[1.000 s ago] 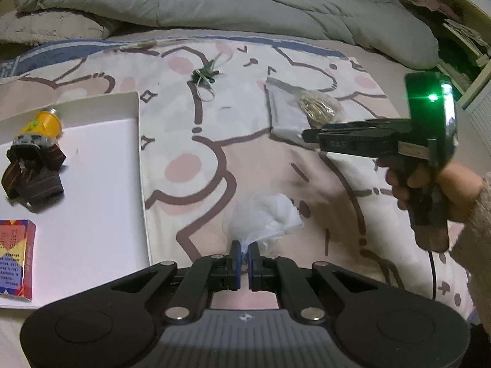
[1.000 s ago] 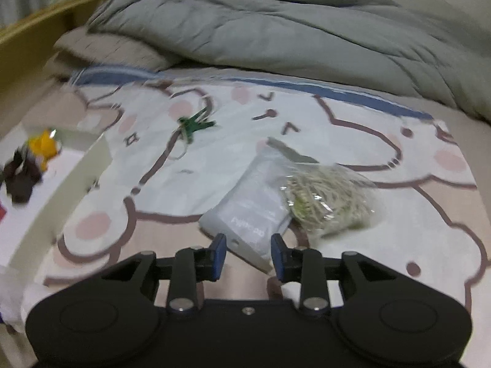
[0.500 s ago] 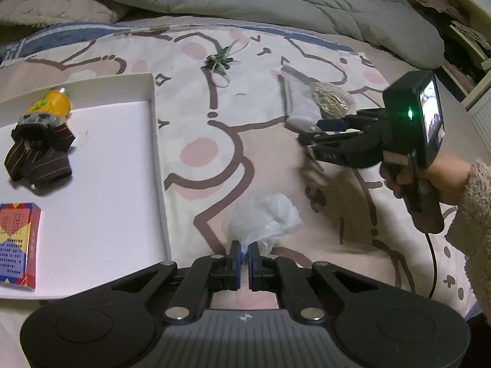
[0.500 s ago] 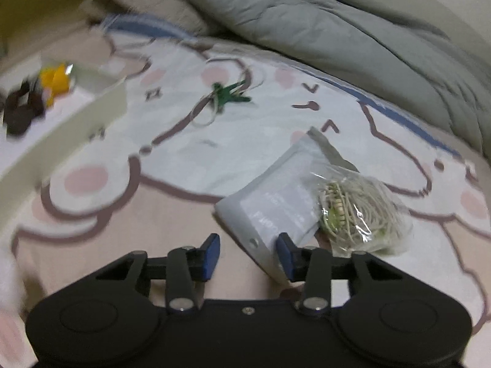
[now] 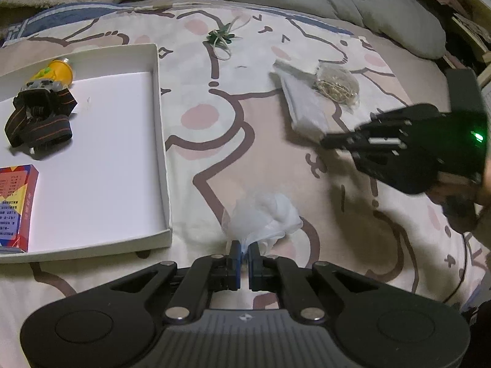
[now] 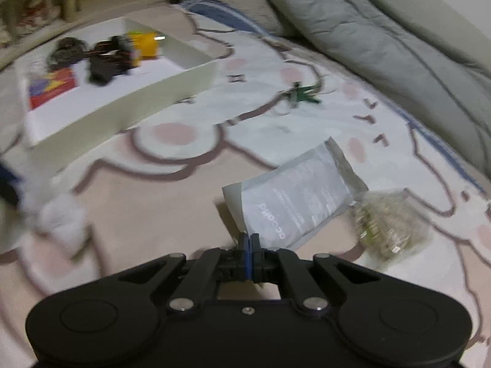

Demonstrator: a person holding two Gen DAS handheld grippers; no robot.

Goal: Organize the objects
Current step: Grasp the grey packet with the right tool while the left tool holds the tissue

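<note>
While the left wrist view looks along the bed, the left gripper (image 5: 242,250) is clenched on a crumpled white plastic bag (image 5: 264,214), just right of the shallow white cardboard tray (image 5: 162,141). Tray holds a yellow headlamp w/ striped strap (image 5: 40,104) and a red card box (image 5: 15,205): partly done. Still outside: green ribbon tie (image 5: 221,38), clear bag of rubber bands (image 5: 337,87).

Right wrist view: right gripper (image 6: 249,245) is pinched on the near corner of a flat grey foil pouch (image 6: 300,196), which is hidden by the gripper body in the other view. View is blurred.
</note>
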